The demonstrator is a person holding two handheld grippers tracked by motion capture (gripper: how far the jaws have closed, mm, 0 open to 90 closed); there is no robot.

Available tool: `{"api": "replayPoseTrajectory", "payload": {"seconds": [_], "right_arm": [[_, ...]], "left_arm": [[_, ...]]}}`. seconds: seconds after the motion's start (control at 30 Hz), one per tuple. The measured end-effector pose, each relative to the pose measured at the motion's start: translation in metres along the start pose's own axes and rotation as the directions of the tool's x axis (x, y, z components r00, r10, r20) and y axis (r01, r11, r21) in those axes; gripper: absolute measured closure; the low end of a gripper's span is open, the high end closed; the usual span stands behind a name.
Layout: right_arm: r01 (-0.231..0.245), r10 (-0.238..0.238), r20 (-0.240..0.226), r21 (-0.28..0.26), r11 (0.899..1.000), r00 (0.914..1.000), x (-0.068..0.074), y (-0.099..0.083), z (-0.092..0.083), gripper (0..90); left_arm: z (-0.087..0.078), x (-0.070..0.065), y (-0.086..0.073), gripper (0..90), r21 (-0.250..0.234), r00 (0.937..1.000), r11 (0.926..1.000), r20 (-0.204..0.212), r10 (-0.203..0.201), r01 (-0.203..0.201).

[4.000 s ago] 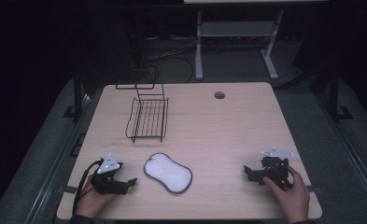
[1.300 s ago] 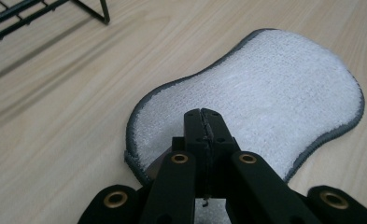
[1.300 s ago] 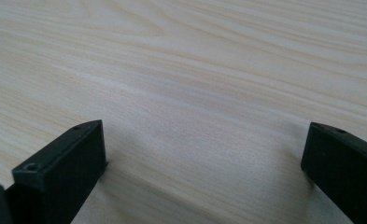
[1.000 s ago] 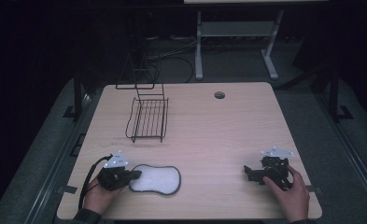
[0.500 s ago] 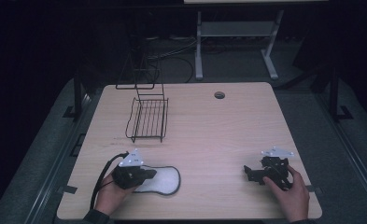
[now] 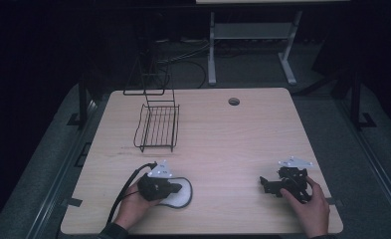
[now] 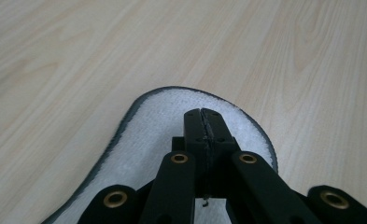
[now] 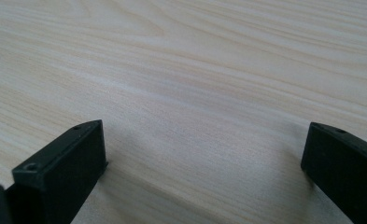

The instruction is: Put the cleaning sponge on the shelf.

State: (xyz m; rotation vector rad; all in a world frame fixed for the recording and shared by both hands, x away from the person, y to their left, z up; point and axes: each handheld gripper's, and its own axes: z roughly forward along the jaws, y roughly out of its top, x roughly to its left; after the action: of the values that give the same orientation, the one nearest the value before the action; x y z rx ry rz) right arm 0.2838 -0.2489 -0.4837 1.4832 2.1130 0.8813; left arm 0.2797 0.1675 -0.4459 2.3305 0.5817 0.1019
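- White, dark-edged pad (image 6: 182, 195) is lying under the left gripper (image 6: 175, 188), jaws pressed together above it.
- Right gripper (image 6: 265, 185) is resting low on the table (image 6: 223, 134), jaws spread.

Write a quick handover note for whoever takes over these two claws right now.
Left claw: shut, jaws pressed together, over the white oval fabric pad with dark edging; no pad visible between them.
Right claw: open, nothing between its jaws, low over the light wooden table at its near right.
Black wire rack: far left, nothing in it.
Done: left claw reached the pad.
Left: probably move the pad, perhaps toward the rack.
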Motion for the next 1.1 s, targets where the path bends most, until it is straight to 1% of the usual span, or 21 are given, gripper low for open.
{"api": "replayPoseTrajectory", "payload": {"seconds": [0.03,0.07,0.13,0.3,0.37,0.4,0.43,0.57,0.67,0.7,0.77,0.83,0.87,0.9,0.97,1.0,1.03,1.1], "right_arm": [[0.000,0.000,0.000,0.000,1.000,1.0000,0.000,0.000,0.000,0.0],[0.001,-0.001,0.000,0.000,1.000,1.0000,0.000,0.000,0.000,0.0],[-0.001,0.001,0.000,0.000,1.000,1.0000,0.000,0.000,0.000,0.0],[0.000,0.000,0.000,0.000,1.000,1.0000,0.000,0.000,0.000,0.0],[-0.001,0.001,0.000,0.000,1.000,1.0000,0.000,0.000,0.000,0.0],[-0.001,0.001,0.000,0.000,1.000,1.0000,0.000,0.000,0.000,0.0],[-0.001,0.001,0.000,0.000,1.000,1.0000,0.000,0.000,0.000,0.0],[-0.001,0.001,0.000,0.000,1.000,1.0000,0.000,0.000,0.000,0.0],[0.000,0.000,0.000,0.000,1.000,1.0000,0.000,0.000,0.000,0.0],[0.000,0.000,0.000,0.000,1.000,1.0000,0.000,0.000,0.000,0.0],[-0.001,0.001,0.000,0.000,1.000,1.0000,0.000,0.000,0.000,0.0],[-0.001,0.001,0.000,0.000,1.000,1.0000,0.000,0.000,0.000,0.0],[0.000,0.000,0.000,0.000,1.000,1.0000,0.000,0.000,0.000,0.0],[0.000,0.000,0.000,0.000,1.000,1.0000,0.000,0.000,0.000,0.0],[0.000,0.000,0.000,0.000,1.000,1.0000,0.000,0.000,0.000,0.0],[-0.001,0.001,0.000,0.000,1.000,1.0000,0.000,0.000,0.000,0.0],[-0.001,0.001,0.000,0.000,1.000,1.0000,0.000,0.000,0.000,0.0],[0.000,0.000,0.000,0.000,1.000,1.0000,0.000,0.000,0.000,0.0]], "left_arm": [[0.001,0.001,0.001,89.8,0.001,1.0000,1.0000,0.005,0.003,-0.003],[0.002,0.001,0.003,89.8,0.007,1.0000,0.9999,0.000,0.010,-0.010],[0.004,0.001,0.005,89.8,0.004,0.9999,1.0000,-0.013,0.007,-0.006],[0.008,0.006,0.010,89.9,0.009,0.9996,0.9999,-0.028,0.004,-0.004],[0.010,0.011,0.014,89.9,0.011,0.9989,0.9999,-0.048,-0.001,0.002],[0.010,0.011,0.014,89.9,0.011,0.9989,0.9999,-0.048,-0.001,0.002],[0.011,0.012,0.015,89.9,0.011,0.9984,0.9999,-0.056,-0.002,0.003],[0.012,0.020,0.017,89.8,0.008,0.9967,0.9998,-0.079,-0.019,0.020],[0.012,0.027,0.018,89.9,0.012,0.9944,0.9997,-0.103,-0.022,0.023],[0.012,0.029,0.018,89.9,0.004,0.9932,0.9994,-0.111,-0.034,0.034],[0.011,0.034,0.017,89.9,-0.001,0.9916,0.9990,-0.121,-0.044,0.044],[0.008,0.036,0.016,89.9,-0.015,0.9903,0.9980,-0.124,-0.063,0.061],[0.002,0.037,0.015,89.8,-0.038,0.9900,0.9969,-0.120,-0.073,0.069],[0.002,0.037,0.015,89.8,-0.038,0.9900,0.9969,-0.120,-0.073,0.069],[-0.009,0.037,0.014,89.7,-0.060,0.9883,0.9955,-0.130,-0.080,0.073],[-0.017,0.038,0.011,89.7,-0.072,0.9869,0.9941,-0.133,-0.090,0.081],[-0.017,0.038,0.011,89.7,-0.072,0.9869,0.9941,-0.133,-0.090,0.081],[-0.025,0.042,0.002,89.8,-0.072,0.9829,0.9923,-0.148,-0.110,0.101]]}}
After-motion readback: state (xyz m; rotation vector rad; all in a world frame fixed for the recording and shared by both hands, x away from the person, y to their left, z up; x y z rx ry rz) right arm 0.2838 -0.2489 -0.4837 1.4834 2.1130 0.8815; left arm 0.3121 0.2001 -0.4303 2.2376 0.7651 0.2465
